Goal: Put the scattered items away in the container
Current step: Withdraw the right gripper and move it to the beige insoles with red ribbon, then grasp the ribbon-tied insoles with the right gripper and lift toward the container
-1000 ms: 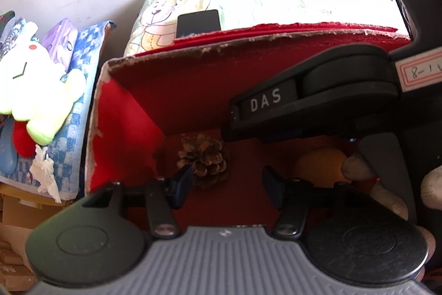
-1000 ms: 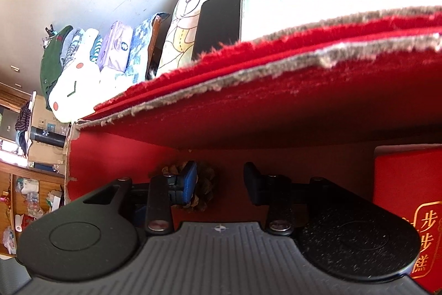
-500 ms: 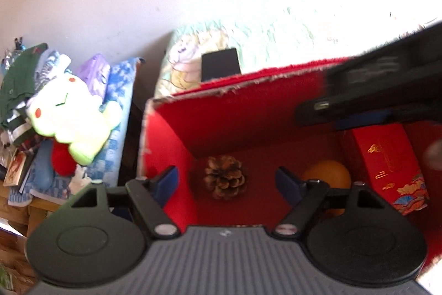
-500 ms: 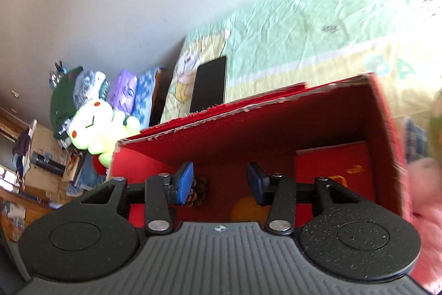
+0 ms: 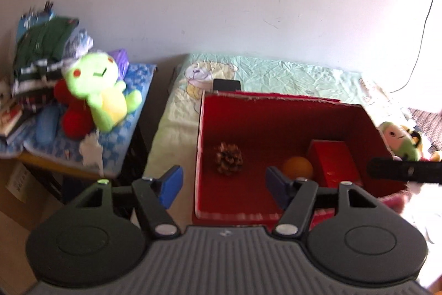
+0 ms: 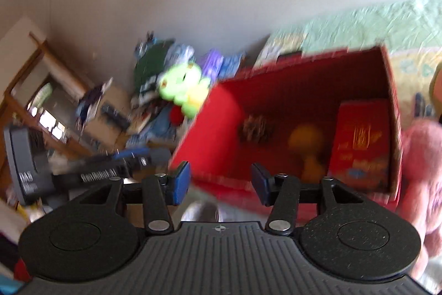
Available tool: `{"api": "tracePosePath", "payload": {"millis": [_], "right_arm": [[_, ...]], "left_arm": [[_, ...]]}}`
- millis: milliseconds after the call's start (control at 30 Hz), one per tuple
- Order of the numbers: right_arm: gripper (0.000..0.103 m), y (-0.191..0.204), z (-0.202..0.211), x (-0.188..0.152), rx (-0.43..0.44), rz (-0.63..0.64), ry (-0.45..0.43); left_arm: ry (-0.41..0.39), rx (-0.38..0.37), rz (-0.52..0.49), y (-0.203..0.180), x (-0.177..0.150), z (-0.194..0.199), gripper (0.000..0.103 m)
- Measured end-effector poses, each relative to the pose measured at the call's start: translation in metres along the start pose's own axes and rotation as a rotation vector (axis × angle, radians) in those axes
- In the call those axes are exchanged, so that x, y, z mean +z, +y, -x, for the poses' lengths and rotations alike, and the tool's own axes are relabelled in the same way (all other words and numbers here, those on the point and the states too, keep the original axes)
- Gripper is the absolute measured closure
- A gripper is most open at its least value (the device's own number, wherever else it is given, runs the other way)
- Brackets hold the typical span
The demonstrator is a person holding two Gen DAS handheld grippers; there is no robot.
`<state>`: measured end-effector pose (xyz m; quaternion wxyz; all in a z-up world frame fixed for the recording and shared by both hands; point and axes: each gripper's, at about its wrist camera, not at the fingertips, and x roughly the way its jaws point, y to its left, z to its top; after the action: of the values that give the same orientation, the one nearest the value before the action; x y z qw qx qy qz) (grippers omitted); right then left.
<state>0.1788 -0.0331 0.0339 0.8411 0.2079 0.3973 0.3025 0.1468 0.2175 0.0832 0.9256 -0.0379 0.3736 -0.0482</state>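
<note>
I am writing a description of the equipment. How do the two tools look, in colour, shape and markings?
Both look alike. The left tool and the right tool each have a ribbed grey body, two round black discs, black link arms with silver rivets, and fingers with blue pads. Seen from the right wrist camera, the left tool's side carries white letters, "DAS". No hand or sleeve is visible.

- Left tool (image 5: 223, 181): black linkage arms, silver pivot screws, blue pads, a ribbed grey housing between two round black discs.
- Right tool (image 6: 219, 181): the same build; beside it, the other's grey body reads "DAS".
</note>
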Motion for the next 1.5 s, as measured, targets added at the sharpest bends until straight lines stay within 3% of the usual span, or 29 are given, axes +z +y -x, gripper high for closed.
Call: {"api": "tracePosePath", "payload": {"millis": [100, 167, 233, 367, 500, 633, 700, 733, 800, 933, 1033, 1100, 1300, 1367, 1467, 1500], "right_arm": [[0.05, -0.004, -0.016, -0.022, -0.017, -0.013, 0.109], [0.05, -0.011, -0.027, -0.032, -0.02, -0.058, 0.157], [0.05, -0.017, -0.037, -0.037, -0.021, -0.113, 0.201], [0.048, -0.02, -0.055, -0.039, -0.023, -0.15, 0.248], [0.046, -0.015, -0.078, -0.037, -0.043, -0.173, 0.29], [0.046, -0.011, -0.101, -0.038, -0.115, -0.193, 0.333], [0.046, -0.011, -0.109, -0.039, -0.118, -0.212, 0.348], [0.046, -0.012, -0.112, -0.041, -0.117, -0.226, 0.351], [0.045, -0.014, -0.115, -0.043, -0.12, -0.25, 0.344], [0.044, -0.025, -0.109, -0.047, -0.101, -0.307, 0.348], [0.068, -0.032, -0.098, -0.048, -0.049, -0.323, 0.349], [0.073, -0.034, -0.088, -0.048, -0.049, -0.322, 0.328], [0.069, -0.043, -0.053, -0.053, -0.111, -0.288, 0.279], [0.067, -0.046, -0.044, -0.054, -0.106, -0.297, 0.257], [0.05, -0.05, -0.04, -0.055, -0.087, -0.308, 0.235], [0.048, -0.047, -0.041, -0.056, -0.086, -0.297, 0.233]], "left_arm": [[0.011, -0.021, -0.005, -0.004, -0.024, 0.018, 0.035], [0.032, -0.041, -0.036, -0.013, -0.041, 0.028, 0.022], [0.065, -0.057, -0.064, -0.025, -0.063, 0.032, 0.015], [0.179, -0.032, -0.081, -0.042, -0.106, 0.024, 0.02], [0.284, -0.033, 0.012, -0.037, -0.136, 0.006, 0.022], [0.313, -0.019, 0.04, -0.034, -0.145, -0.007, 0.024], [0.328, -0.042, 0.047, -0.035, -0.145, -0.016, 0.03], [0.342, -0.062, 0.044, -0.037, -0.144, -0.021, 0.04], [0.37, -0.075, 0.014, -0.043, -0.144, -0.033, 0.048], [0.39, -0.093, -0.032, -0.052, -0.145, -0.043, 0.049], [0.404, -0.142, -0.043, -0.057, -0.144, -0.046, 0.059], [0.408, -0.144, -0.076, -0.066, -0.143, -0.05, 0.059], [0.404, -0.223, -0.146, -0.092, -0.144, -0.053, 0.062], [0.396, -0.219, -0.181, -0.101, -0.144, -0.054, 0.063], [0.383, -0.208, -0.214, -0.106, -0.145, -0.053, 0.062], [0.382, -0.208, -0.207, -0.105, -0.145, -0.054, 0.061]]}}
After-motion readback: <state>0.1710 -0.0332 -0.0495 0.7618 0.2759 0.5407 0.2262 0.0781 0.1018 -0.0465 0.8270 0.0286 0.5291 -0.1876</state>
